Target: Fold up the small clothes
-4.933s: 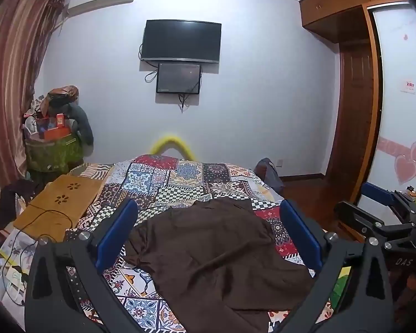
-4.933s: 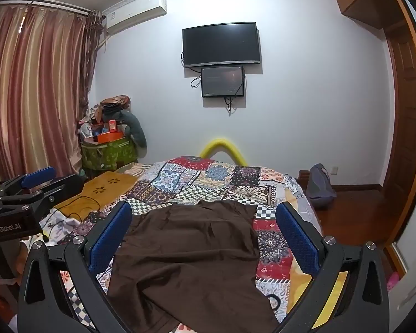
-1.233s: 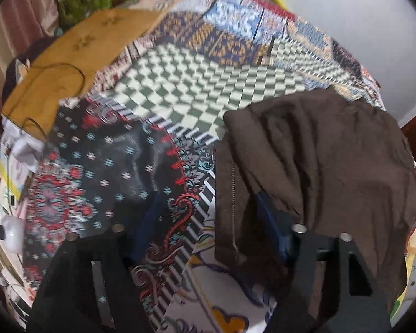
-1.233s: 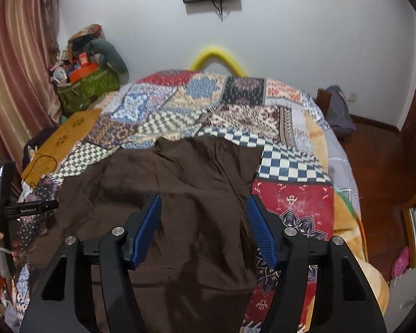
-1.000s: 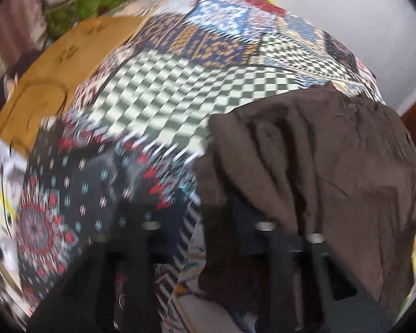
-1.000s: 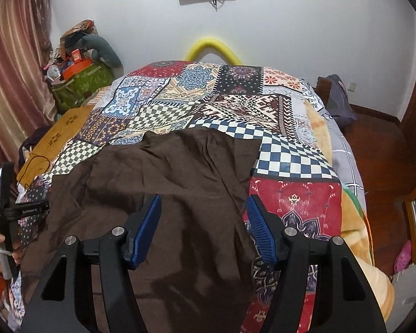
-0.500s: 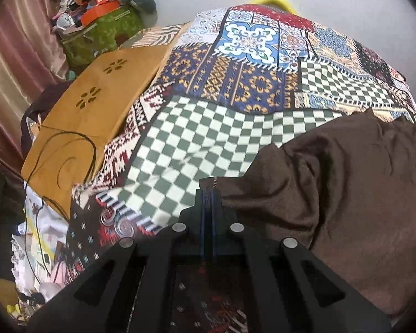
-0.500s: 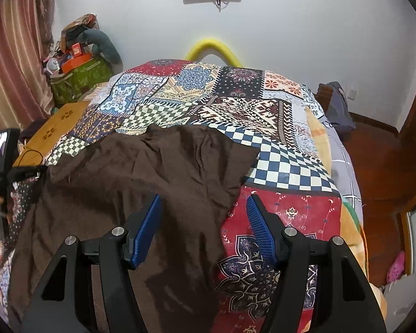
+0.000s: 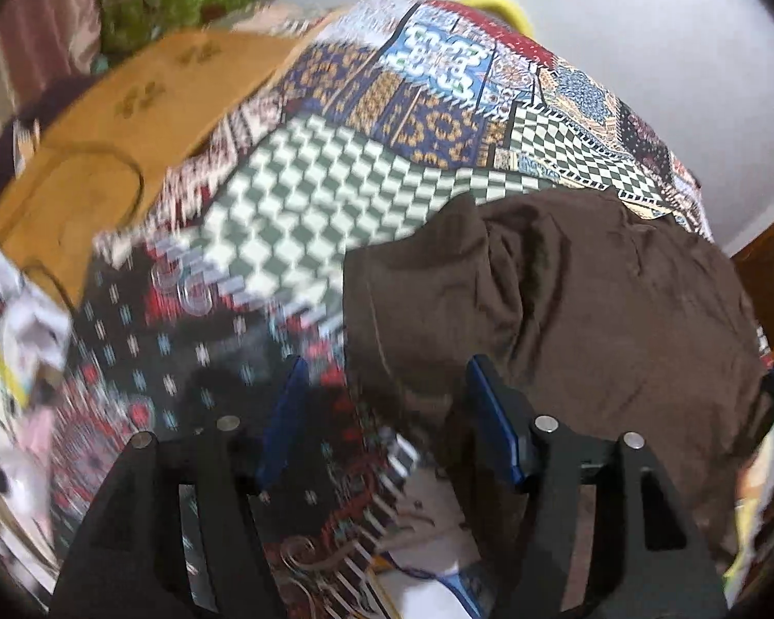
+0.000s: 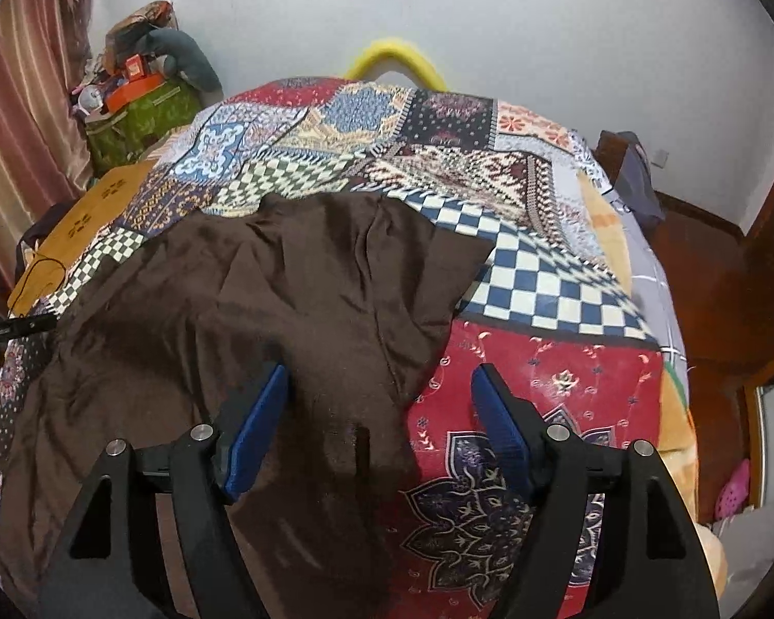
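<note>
- On the bed, a patchwork quilt (image 10: 552,278) covers the whole surface, and the brown garment (image 10: 294,299) lies spread and rumpled across its near half, toward your left side.
- Your left hand-held gripper (image 9: 387,412) has its blue-padded fingers parted with nothing between them; its right finger sits over the garment's left edge, its left finger over bare quilt. This view is motion-blurred.
- Your right hand-held gripper (image 10: 382,412) is equally spread and holds nothing. Its left finger is over brown cloth, its right finger over a red quilt patch, and the garment's right edge runs between them.
- Whether either gripper touches the cloth, you cannot tell.
- Beside the bed's left side lies a tan board (image 9: 129,155) with flower cut-outs and a dark cable (image 9: 124,175) looped on it.
- Farther back on that side stands a green bag (image 10: 139,113) piled with clutter, next to striped curtains (image 10: 20,93).
- A yellow arch (image 10: 394,59) rises behind the far end of the bed, against the white wall.
- To the right, the quilt's edge drops toward a wooden floor (image 10: 696,242), where a dark bag (image 10: 632,175) leans near the wall.
- Bare quilt lies beyond and to the right of the garment.
</note>
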### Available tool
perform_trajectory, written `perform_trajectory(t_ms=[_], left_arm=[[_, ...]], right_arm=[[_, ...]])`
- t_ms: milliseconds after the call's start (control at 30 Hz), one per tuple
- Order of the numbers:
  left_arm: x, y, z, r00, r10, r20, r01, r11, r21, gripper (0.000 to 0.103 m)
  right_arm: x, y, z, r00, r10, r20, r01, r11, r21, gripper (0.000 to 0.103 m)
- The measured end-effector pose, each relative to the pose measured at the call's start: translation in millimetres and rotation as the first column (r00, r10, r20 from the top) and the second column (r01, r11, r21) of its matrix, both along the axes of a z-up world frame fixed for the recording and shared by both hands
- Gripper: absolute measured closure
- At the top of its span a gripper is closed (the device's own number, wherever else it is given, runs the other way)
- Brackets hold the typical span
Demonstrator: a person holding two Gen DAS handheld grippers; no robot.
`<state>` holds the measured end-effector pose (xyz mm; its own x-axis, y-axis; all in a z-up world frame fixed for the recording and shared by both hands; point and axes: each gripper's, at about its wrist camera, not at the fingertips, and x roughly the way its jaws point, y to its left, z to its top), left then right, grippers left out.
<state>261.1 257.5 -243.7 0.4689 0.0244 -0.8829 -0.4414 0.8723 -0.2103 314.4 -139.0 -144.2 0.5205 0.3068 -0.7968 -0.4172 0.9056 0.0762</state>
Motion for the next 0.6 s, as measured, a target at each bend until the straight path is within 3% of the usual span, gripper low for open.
perform_trajectory(t_ms=[167, 333, 367, 500, 600], left_arm=[[2, 0, -14, 1.000, 0.009, -0.005, -0.009, 0.994, -0.109, 0.040], [17, 6, -16, 0.998, 0.052, 0.027, -0.047, 0.988, -0.150, 0.041], [20, 8, -17, 0.998, 0.056, 0.028, -0.051, 0.987, -0.150, 0.046], [34, 9, -21, 0.999, 0.053, 0.008, -0.051, 0.994, -0.098, 0.097], [41, 9, -16, 0.999, 0.043, 0.014, -0.042, 0.999, -0.032, 0.101]], right_arm=[[3, 7, -10, 0.999, 0.020, -0.044, -0.020, 1.000, 0.002, 0.033], [5, 13, -15, 0.997, 0.038, -0.072, -0.036, 0.999, 0.027, 0.029], [5, 13, -16, 0.996, 0.038, -0.076, -0.036, 0.999, 0.030, 0.029], [6, 13, -16, 0.996, 0.042, -0.084, -0.038, 0.998, 0.040, 0.029], [4, 14, -15, 0.995, 0.046, -0.083, -0.043, 0.998, 0.038, 0.029]])
